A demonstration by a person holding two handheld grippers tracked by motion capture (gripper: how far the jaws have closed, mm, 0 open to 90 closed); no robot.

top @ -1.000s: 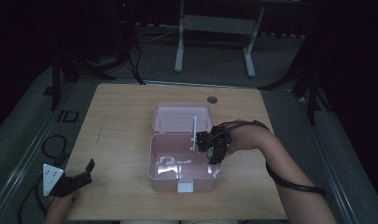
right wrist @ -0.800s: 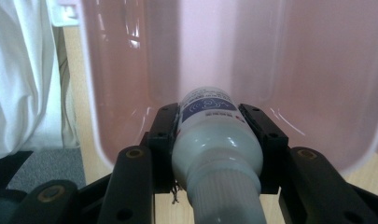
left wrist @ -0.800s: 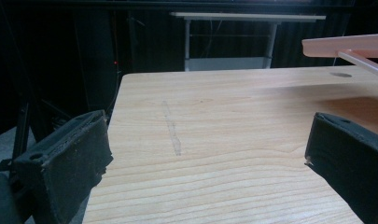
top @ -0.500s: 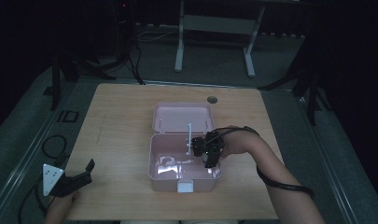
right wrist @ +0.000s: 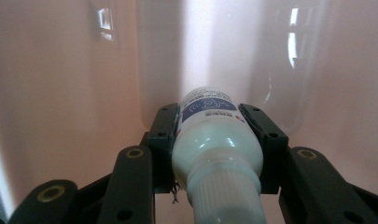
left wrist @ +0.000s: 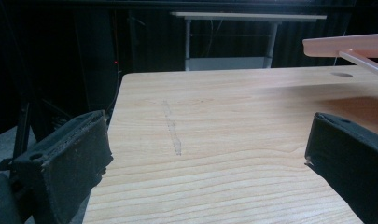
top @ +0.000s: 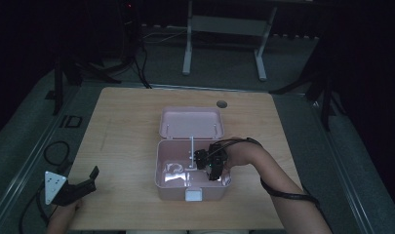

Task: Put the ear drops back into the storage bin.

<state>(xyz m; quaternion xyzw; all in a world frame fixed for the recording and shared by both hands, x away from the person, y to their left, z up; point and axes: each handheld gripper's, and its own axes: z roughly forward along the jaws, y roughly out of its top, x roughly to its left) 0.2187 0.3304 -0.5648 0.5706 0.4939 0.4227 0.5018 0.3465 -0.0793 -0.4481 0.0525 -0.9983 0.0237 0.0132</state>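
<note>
The right gripper (top: pixel 210 165) sits inside the open pink box (top: pixel 167 180), its jaws clamped on a white bottle (right wrist: pixel 214 149) that lies lengthwise between the pads, ribbed cap toward the camera. Glossy pink walls close in ahead and on both sides of it, so the free way is upward; the raised lid (top: pixel 190 122) stands just beyond. The bottle's blue label (right wrist: pixel 207 105) carries a swirl mark and small print too blurred to read. The left gripper (top: pixel 80 186), jaws spread wide with nothing between, rests near the table's (left wrist: pixel 214 121) near left corner, bare wood ahead.
</note>
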